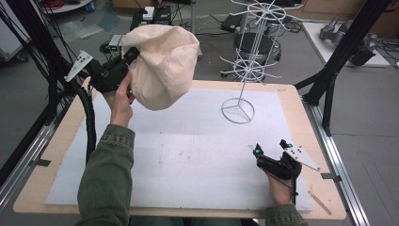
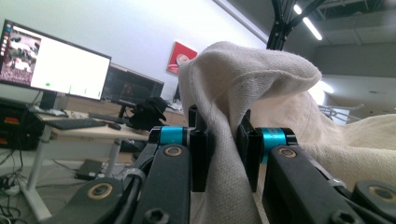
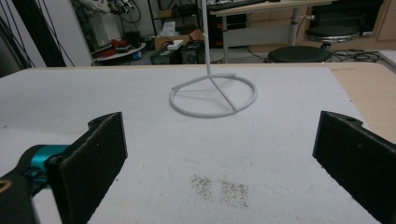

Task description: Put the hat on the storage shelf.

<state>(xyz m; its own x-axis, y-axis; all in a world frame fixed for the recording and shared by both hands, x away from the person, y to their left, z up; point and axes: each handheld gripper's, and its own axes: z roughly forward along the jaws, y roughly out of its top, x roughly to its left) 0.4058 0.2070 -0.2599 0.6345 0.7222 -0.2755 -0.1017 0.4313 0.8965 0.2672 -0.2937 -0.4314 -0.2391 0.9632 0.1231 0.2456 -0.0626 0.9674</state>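
My left gripper (image 1: 123, 63) at 10 o'clock, jaws clenched on cream cloth bag (image 1: 162, 66), raised clear of table (image 1: 291, 101), likely for hanging on wire rack (image 1: 244, 61). My right gripper (image 1: 273, 148) at 4 o'clock, jaws released, resting ready.

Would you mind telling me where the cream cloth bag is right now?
The cream cloth bag hangs in the air over the table's far left, pinched by the left gripper, left of the white wire stand.
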